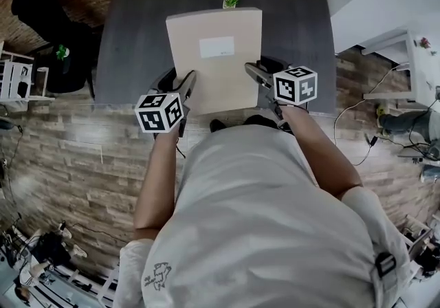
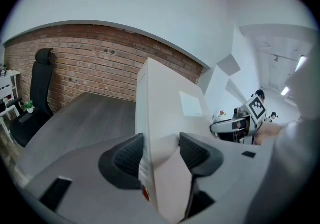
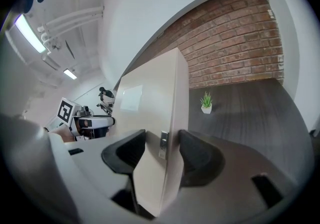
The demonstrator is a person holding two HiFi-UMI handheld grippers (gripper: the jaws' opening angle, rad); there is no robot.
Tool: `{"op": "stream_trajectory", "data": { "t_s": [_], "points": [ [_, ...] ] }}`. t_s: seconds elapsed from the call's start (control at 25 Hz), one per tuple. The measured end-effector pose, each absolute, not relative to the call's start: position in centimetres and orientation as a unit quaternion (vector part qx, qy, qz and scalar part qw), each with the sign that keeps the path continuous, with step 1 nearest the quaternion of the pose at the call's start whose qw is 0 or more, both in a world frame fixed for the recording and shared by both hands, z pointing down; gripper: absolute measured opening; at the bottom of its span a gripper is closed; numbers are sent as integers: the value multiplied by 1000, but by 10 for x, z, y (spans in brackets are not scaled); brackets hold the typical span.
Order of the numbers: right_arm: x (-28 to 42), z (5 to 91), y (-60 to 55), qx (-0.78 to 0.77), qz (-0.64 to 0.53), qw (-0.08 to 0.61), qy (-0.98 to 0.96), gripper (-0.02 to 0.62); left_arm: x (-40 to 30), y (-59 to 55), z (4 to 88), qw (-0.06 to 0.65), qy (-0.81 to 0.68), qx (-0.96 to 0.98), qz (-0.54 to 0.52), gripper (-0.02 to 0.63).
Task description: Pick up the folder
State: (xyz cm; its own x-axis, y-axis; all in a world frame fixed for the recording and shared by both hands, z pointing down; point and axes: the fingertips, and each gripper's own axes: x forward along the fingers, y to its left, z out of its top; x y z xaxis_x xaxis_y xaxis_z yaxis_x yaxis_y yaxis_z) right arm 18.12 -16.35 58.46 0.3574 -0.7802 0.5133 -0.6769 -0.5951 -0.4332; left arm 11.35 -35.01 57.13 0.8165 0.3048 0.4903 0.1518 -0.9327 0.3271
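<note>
A beige box folder (image 1: 214, 59) with a white label is held up off the dark grey table (image 1: 137, 31), tilted toward me. My left gripper (image 1: 184, 93) is shut on the folder's left edge near its lower corner; in the left gripper view the folder (image 2: 165, 118) sits clamped between both pads (image 2: 131, 155). My right gripper (image 1: 256, 78) is shut on the right edge; in the right gripper view the folder (image 3: 157, 118) fills the gap between the pads (image 3: 192, 155), a small metal clip showing on its spine.
A small potted plant (image 1: 231, 1) stands at the table's far edge, just behind the folder, and shows again as the plant (image 3: 205, 103) on the tabletop. A black office chair (image 1: 41, 11) stands left of the table by the brick wall. Cables lie on the wooden floor.
</note>
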Motion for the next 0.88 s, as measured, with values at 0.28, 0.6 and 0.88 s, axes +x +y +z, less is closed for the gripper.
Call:
{"op": "stream_trajectory", "data": {
  "t_s": [0.28,0.6,0.88],
  "points": [
    [185,579,-135,-817,-350,72,453,218,115,-321,563,133,109,945,278,241],
    [184,578,-73,-811,-353,77,459,216,109,-258,559,131,95,945,285,241],
    [168,583,-17,-806,-354,86,467,216,91,-199,561,130,87,945,287,241]
  ]
}}
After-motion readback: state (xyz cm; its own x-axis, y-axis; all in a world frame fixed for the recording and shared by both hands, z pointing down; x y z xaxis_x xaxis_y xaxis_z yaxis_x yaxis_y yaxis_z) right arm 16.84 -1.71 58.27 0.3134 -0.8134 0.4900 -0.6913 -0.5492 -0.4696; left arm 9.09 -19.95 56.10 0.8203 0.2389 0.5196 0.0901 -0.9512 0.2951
